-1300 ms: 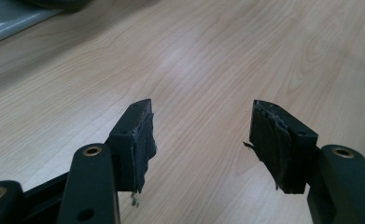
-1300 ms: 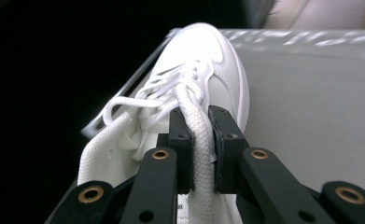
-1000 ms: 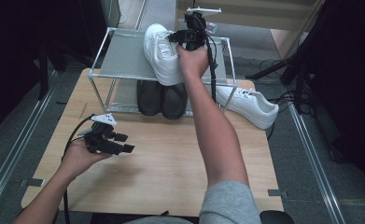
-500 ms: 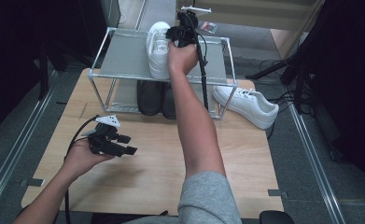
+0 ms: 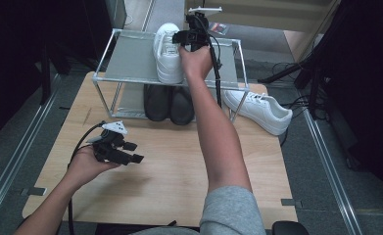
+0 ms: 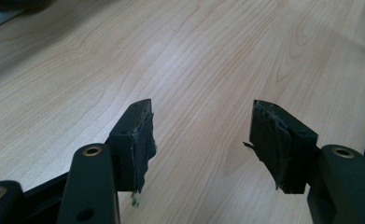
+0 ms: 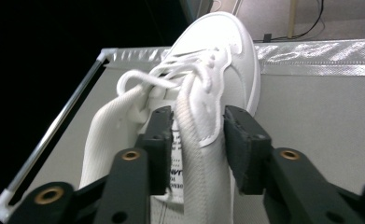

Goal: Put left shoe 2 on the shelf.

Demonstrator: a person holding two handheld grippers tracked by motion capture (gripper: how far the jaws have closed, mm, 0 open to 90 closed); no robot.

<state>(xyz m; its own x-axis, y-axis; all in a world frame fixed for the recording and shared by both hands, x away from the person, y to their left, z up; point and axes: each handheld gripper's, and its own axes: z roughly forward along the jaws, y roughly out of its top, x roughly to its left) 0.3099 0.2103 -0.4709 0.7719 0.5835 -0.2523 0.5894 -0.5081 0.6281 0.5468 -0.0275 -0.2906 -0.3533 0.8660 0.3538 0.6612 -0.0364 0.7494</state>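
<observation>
Resting in the person's left hand over the bare wooden table (image 5: pixel 179 171), the left gripper (image 5: pixel 132 152) hangs near the table's left edge, jaws wide apart with nothing between them (its own view gives only wood grain past the worn pads (image 6: pixel 145 140)). Next rightward stands the wire-framed shoe rack (image 5: pixel 130 61); the high view shows a pair of dark shoes (image 5: pixel 169 103) on its lower shelf, their heels hidden under the grey upper shelf. On that upper shelf lies the white sneaker (image 5: pixel 167 54), toe pointing away. The right gripper (image 5: pixel 191 41) is at its heel end, the hand covering the jaws from above. The right gripper view fills that gap: the jaws have just been opening and straddle the sneaker's side wall (image 7: pixel 203 140) loosely, one inside the collar, one outside. Farthest right, a second white sneaker (image 5: pixel 260 110) sits on the table beside the rack
</observation>
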